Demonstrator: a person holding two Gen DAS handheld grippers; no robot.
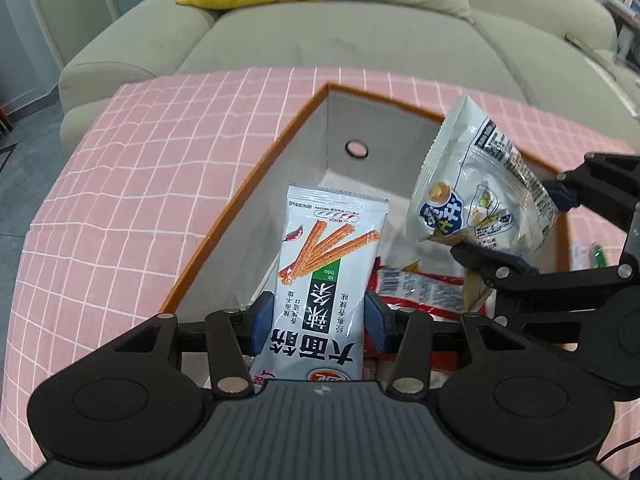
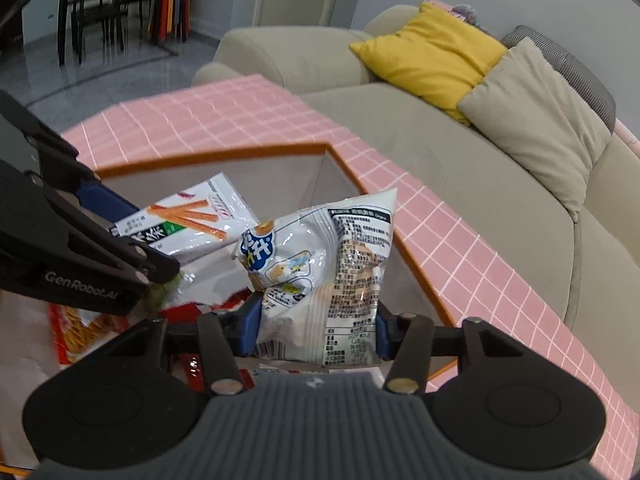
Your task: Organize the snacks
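Left gripper [image 1: 318, 322] clamps spicy-strip packet [image 1: 324, 280]; right gripper [image 2: 316, 330] clamps white chip bag [image 2: 336, 264], both over orange-rimmed box [image 1: 224, 216] containing red snack packets [image 1: 424, 286].

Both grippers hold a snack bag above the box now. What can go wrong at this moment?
1. The left gripper and right gripper are close together over the box; they may collide.
2. The puffy chip bag is pinched at one end and may slip.
3. The spicy-strip packet may land upright against the wall.
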